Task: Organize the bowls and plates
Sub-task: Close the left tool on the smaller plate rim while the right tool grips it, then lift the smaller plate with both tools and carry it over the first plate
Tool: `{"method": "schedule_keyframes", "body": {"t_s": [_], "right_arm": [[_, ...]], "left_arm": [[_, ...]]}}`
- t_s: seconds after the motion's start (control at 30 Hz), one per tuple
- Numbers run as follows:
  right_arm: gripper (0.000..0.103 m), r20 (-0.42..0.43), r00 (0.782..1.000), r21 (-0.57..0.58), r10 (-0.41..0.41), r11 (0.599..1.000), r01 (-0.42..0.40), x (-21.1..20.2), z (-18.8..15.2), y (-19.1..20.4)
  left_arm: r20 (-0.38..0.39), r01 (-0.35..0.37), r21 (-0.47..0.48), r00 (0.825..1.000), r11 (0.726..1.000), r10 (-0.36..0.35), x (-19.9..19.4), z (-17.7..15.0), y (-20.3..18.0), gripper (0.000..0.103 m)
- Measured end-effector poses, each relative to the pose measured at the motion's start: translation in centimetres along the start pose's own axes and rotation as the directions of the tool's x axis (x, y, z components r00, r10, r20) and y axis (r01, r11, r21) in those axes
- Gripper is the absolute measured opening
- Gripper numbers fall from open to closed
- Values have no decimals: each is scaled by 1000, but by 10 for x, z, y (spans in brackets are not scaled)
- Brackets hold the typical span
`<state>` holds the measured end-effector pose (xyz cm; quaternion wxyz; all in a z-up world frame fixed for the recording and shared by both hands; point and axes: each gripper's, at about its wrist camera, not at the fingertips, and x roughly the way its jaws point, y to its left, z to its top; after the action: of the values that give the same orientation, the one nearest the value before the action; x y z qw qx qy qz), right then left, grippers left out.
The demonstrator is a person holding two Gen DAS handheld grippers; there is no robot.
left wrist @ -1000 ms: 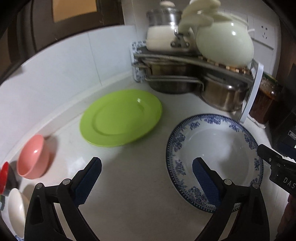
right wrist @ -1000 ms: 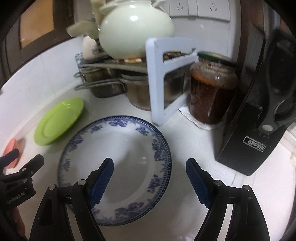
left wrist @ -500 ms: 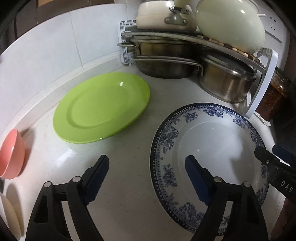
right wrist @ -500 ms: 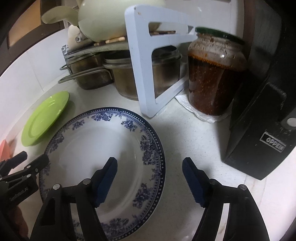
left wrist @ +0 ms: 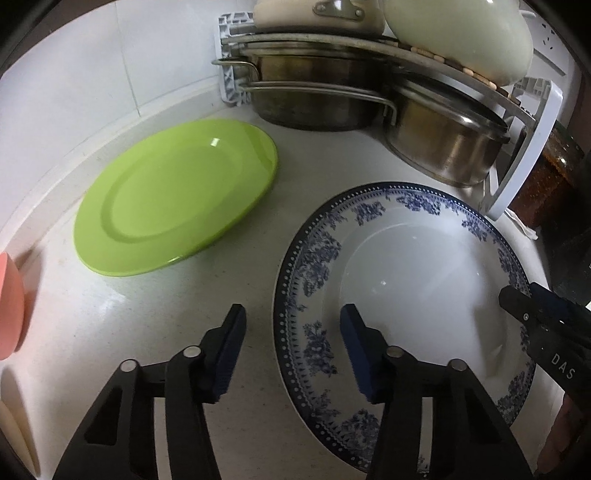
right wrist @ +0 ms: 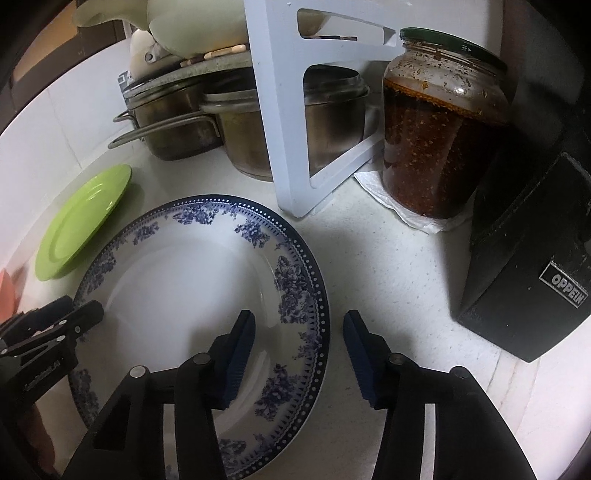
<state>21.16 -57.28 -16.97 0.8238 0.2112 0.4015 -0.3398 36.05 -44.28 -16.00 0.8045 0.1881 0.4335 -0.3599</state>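
Observation:
A large white plate with a blue floral rim (left wrist: 413,273) (right wrist: 184,280) lies flat on the white counter. My left gripper (left wrist: 293,345) is open and straddles its left rim, one finger over the plate, one over the counter. My right gripper (right wrist: 299,352) is open and straddles the plate's right rim the same way. A green plate (left wrist: 173,195) (right wrist: 83,221) lies to the left of it. A pink bowl (left wrist: 9,306) shows at the left edge, with a cream bowl (left wrist: 14,432) below it.
A white rack (right wrist: 291,122) holds steel pots (left wrist: 443,147) below and a cream pot (left wrist: 461,33) on top, just behind the plates. A jar of dark red sauce (right wrist: 439,136) and a black knife block (right wrist: 528,266) stand at the right.
Both grippers have moved down and closer to the blue-rimmed plate, each now straddling a side of its rim, and both jaws have narrowed somewhat. The plates have not moved.

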Motion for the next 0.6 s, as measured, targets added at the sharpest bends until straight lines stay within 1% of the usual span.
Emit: {"method": "schedule_keyframes", "body": {"t_s": [0.07,0.17,0.23,0.6], "right_arm": [[47,-6,1000,-6,0,1000,0,1,0,1],[41,-13,1000,-13,-3,1000,3,2,1,2],[38,-19,1000,-17,7,1000,-7,2,1,3],[36,-58,998,-36,-3,999,1,1,1,7]], "left_arm": [[-2,2,3,1000,1000,-2,0,0,-1,48],[-7,13,5,1000,1000,-13,1,2,-2,44],[-11,24,9,1000,1000,-24,1,3,-4,38],[-24,18,20,1000,1000,-18,0,3,-4,36]]}}
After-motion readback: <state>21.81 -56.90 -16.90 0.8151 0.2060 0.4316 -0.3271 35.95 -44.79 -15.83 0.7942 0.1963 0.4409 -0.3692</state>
